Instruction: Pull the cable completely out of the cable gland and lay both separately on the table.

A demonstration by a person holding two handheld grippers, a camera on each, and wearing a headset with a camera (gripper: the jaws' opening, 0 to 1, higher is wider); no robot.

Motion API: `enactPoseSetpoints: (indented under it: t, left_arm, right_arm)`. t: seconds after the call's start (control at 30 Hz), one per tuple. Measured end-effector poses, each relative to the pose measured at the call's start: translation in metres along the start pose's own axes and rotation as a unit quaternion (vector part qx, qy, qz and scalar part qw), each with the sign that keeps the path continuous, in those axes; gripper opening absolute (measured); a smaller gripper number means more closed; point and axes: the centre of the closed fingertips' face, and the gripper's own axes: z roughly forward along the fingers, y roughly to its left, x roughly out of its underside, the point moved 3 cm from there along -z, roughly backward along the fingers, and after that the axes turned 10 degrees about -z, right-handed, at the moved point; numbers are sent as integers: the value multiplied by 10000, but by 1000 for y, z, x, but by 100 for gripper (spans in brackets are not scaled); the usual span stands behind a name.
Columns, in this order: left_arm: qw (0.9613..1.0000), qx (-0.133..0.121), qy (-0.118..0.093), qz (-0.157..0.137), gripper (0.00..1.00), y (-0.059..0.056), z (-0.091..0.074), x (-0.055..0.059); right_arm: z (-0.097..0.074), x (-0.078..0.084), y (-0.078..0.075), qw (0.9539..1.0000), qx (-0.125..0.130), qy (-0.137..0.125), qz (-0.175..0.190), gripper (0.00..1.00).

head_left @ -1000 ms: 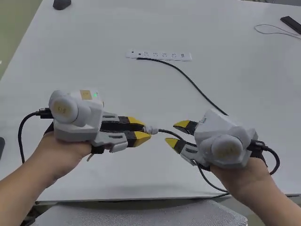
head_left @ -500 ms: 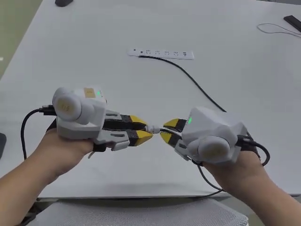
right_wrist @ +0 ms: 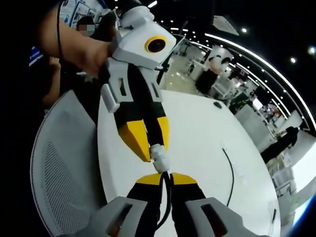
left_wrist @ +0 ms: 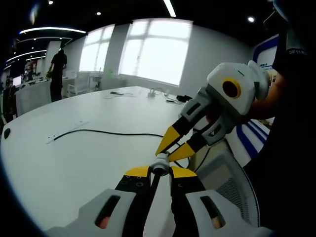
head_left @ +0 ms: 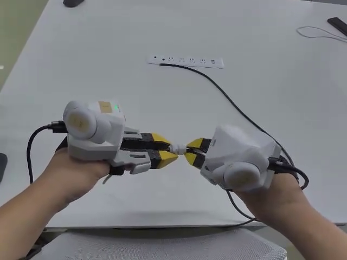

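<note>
- Head view: the camera looked forward and down from above the near edge of the table (head_left: pixel 162 32). It sat close over the left gripper (head_left: pixel 172 151) and right gripper (head_left: pixel 191 151), which met tip to tip. The power strip (head_left: pixel 185 61) lay farther off.
- Left gripper view: the camera looked along its own jaws, low over the table, facing the right gripper at close range, with windows beyond.
- Right gripper view: the camera faced the opposite way, toward the left gripper. It was strongly rolled, so the table stood tilted beside a mesh chair (right_wrist: pixel 64 163).
- Shared field: all three views took in the cable gland (head_left: pixel 177 149) and the table top. The cable (right_wrist: pixel 167 197) ran nearest the right gripper view's lens.
</note>
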Motion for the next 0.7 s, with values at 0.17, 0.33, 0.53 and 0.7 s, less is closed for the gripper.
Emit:
enactPoseSetpoints:
  t: [0.17,0.33,0.53,0.7]
  left_arm:
    - [10000,17,-23,5,15,-1,1,-1]
    - [10000,17,-11,41,15,-1,2,-2]
    - [10000,9,-62,65,15,1,2,-6]
    - [9999,1,-84,59,15,4,1,-8]
  right_arm:
    - [-1,2,-2,9998,52,-23,174,0]
    - [-1,4,-2,9994,59,-43,345,0]
    - [-2,9,-7,9980,163,-9,605,0]
    - [0,18,-10,9954,217,62,928,0]
